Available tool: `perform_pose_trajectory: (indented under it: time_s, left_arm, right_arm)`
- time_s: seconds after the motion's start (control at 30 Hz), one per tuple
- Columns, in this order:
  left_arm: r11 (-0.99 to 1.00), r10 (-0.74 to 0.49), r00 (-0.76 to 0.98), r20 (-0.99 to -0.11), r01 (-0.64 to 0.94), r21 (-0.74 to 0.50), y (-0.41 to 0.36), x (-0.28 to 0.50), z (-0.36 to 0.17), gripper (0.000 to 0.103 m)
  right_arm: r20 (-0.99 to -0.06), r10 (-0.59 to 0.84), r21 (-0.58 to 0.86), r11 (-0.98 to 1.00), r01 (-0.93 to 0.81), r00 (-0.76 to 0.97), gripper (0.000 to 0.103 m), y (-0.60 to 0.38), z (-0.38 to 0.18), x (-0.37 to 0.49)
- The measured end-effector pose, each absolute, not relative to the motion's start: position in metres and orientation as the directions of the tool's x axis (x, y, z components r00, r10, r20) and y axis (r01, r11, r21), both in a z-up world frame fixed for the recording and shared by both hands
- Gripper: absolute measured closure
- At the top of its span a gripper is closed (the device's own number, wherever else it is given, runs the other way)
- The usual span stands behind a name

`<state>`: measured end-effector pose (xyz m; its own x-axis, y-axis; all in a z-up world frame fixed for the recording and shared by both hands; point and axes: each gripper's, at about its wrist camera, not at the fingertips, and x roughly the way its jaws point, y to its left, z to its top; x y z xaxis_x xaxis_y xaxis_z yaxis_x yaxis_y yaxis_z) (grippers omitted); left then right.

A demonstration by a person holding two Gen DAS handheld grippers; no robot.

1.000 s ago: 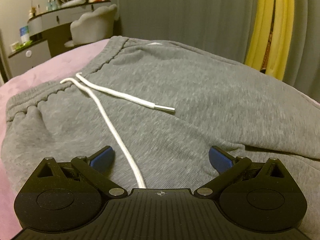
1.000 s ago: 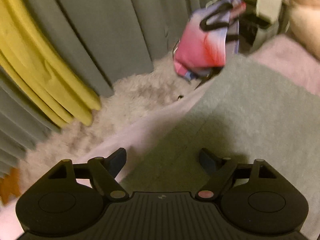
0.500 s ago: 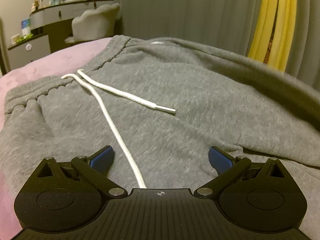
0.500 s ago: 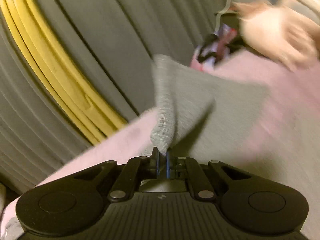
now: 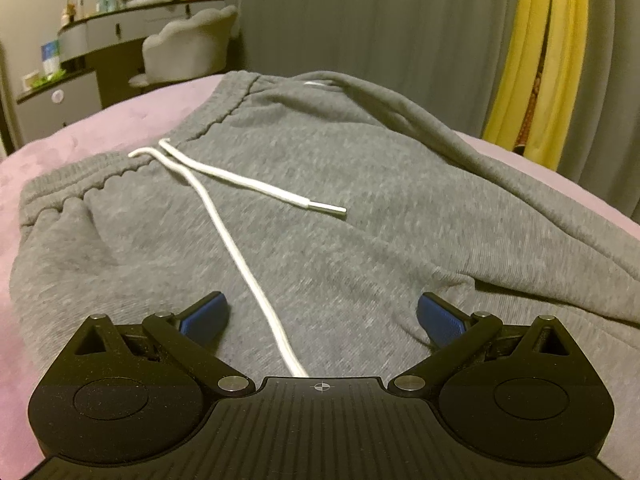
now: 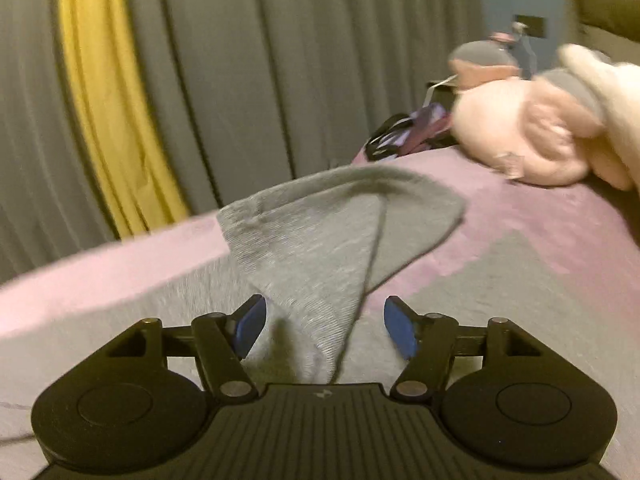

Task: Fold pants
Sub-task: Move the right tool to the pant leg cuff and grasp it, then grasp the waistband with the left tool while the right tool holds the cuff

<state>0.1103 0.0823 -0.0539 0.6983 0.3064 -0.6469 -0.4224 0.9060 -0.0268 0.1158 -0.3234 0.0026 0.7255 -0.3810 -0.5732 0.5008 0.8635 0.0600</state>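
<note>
Grey sweatpants (image 5: pixel 360 208) lie on a pink bed cover (image 5: pixel 80 136), waistband at the far left, with a white drawstring (image 5: pixel 240 264) trailing toward me. My left gripper (image 5: pixel 320 316) hovers open over the pants' upper part, the drawstring running between its blue pads (image 5: pixel 204 316). In the right wrist view a pant leg end (image 6: pixel 320 248) is folded back over the pants. My right gripper (image 6: pixel 324 324) has its jaws opening, the folded cloth lying loose between the pads (image 6: pixel 250 322), which do not press it.
Grey curtains (image 6: pixel 280 60) with a yellow strip (image 6: pixel 104 92) hang behind the bed. A pink plush toy (image 6: pixel 528 132) and a colourful bag (image 6: pixel 408 136) sit at the far right. A dressing table with bottles (image 5: pixel 80 44) and a grey chair (image 5: pixel 188 48) stand beyond the waistband.
My right gripper shut on the pant leg's end, carried it sideways across the bed, and has now spread its jaws, leaving the leg folded back. The left gripper stayed in place.
</note>
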Motion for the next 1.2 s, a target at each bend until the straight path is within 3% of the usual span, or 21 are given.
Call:
perform_pose_trajectory:
  time_s: [0.1, 0.23, 0.33, 0.37, 0.4, 0.43, 0.57, 0.63, 0.73, 0.8, 0.83, 0.87, 0.9, 0.93, 1.0, 1.07, 1.13, 1.17, 1.2]
  left_arm:
    - [0.908, 0.317, 0.702, -0.638, -0.420, -0.010, 0.080, 0.111, -0.056, 0.000]
    - [0.907, 0.326, 0.704, -0.631, -0.421, -0.001, 0.078, 0.112, -0.057, 0.000]
    - [0.907, 0.330, 0.707, -0.626, -0.420, 0.004, 0.077, 0.112, -0.058, 0.000]
    - [0.908, 0.330, 0.708, -0.625, -0.418, 0.006, 0.077, 0.112, -0.058, 0.000]
    - [0.909, 0.329, 0.708, -0.625, -0.417, 0.005, 0.078, 0.112, -0.059, 0.000]
    - [0.909, 0.326, 0.709, -0.625, -0.416, 0.002, 0.078, 0.112, -0.059, 0.000]
    - [0.909, 0.320, 0.709, -0.628, -0.416, -0.006, 0.079, 0.112, -0.058, 0.000]
    - [0.909, 0.315, 0.709, -0.631, -0.416, -0.014, 0.080, 0.112, -0.057, 0.000]
    - [0.908, 0.298, 0.712, -0.636, -0.416, -0.040, 0.083, 0.111, -0.054, 0.000]
    - [0.911, 0.279, 0.714, -0.642, -0.409, -0.060, 0.085, 0.110, -0.050, 0.000]
    - [0.913, 0.266, 0.716, -0.645, -0.401, -0.069, 0.085, 0.109, -0.046, 0.000]
    - [0.917, 0.252, 0.725, -0.641, -0.390, -0.081, 0.086, 0.108, -0.041, 0.000]
    - [0.923, 0.231, 0.743, -0.628, -0.372, -0.102, 0.087, 0.105, -0.033, 0.000]
    - [0.925, 0.213, 0.765, -0.607, -0.358, -0.126, 0.088, 0.101, -0.025, 0.000]
    - [0.923, 0.181, 0.798, -0.575, -0.340, -0.182, 0.094, 0.102, -0.010, 0.000]
    - [0.911, 0.125, 0.808, -0.575, -0.324, -0.257, 0.105, 0.114, 0.000, 0.000]
    - [0.897, 0.094, 0.804, -0.587, -0.324, -0.301, 0.115, 0.136, 0.005, 0.002]
    - [0.890, 0.087, 0.800, -0.594, -0.330, -0.314, 0.121, 0.151, 0.009, 0.012]
    - [0.887, 0.080, 0.794, -0.603, -0.332, -0.321, 0.125, 0.163, 0.011, 0.019]
  right_arm:
    - [-0.584, -0.408, -0.082, 0.890, 0.449, 0.702, 0.037, -0.309, -0.014, 0.136]
    - [-0.503, -0.476, -0.270, 0.879, 0.392, 0.721, 0.037, -0.286, -0.018, 0.137]
    - [-0.493, -0.515, -0.398, 0.850, 0.344, 0.701, 0.040, -0.282, -0.030, 0.153]
    - [-0.498, -0.510, -0.399, 0.853, 0.337, 0.702, 0.070, -0.284, -0.031, 0.156]
    - [-0.508, -0.517, -0.407, 0.849, 0.337, 0.689, 0.091, -0.286, -0.030, 0.159]
    - [-0.513, -0.547, -0.427, 0.831, 0.357, 0.662, 0.098, -0.290, -0.026, 0.164]
    - [-0.471, -0.526, -0.142, 0.838, 0.527, 0.708, 0.098, -0.319, 0.029, 0.126]
    - [-0.448, -0.506, 0.129, 0.779, 0.613, 0.737, 0.098, -0.342, 0.055, 0.079]
    - [-0.440, -0.508, 0.397, 0.629, 0.668, 0.740, 0.097, -0.363, 0.051, 0.015]
    - [-0.521, -0.463, 0.451, 0.564, 0.692, 0.717, 0.090, -0.376, 0.028, 0.002]
    - [-0.592, -0.388, 0.478, 0.537, 0.695, 0.706, 0.089, -0.387, 0.011, 0.004]
    - [-0.645, -0.303, 0.519, 0.500, 0.693, 0.701, 0.081, -0.403, -0.001, 0.009]
    - [-0.653, -0.231, 0.589, 0.444, 0.675, 0.721, 0.076, -0.411, -0.010, 0.008]
    - [-0.601, -0.194, 0.687, 0.370, 0.625, 0.775, 0.061, -0.421, -0.018, 0.003]
    - [-0.498, -0.173, 0.796, 0.297, 0.527, 0.850, 0.023, -0.430, -0.023, -0.002]
    - [-0.456, -0.126, 0.826, 0.308, 0.472, 0.881, 0.020, -0.434, -0.022, 0.008]
    - [-0.447, -0.134, 0.804, 0.372, 0.463, 0.884, 0.041, -0.429, -0.018, 0.015]
    - [-0.443, -0.140, 0.791, 0.403, 0.460, 0.886, 0.090, -0.422, -0.015, 0.015]
    - [-0.442, -0.123, 0.787, 0.423, 0.449, 0.889, 0.096, -0.421, -0.013, 0.018]
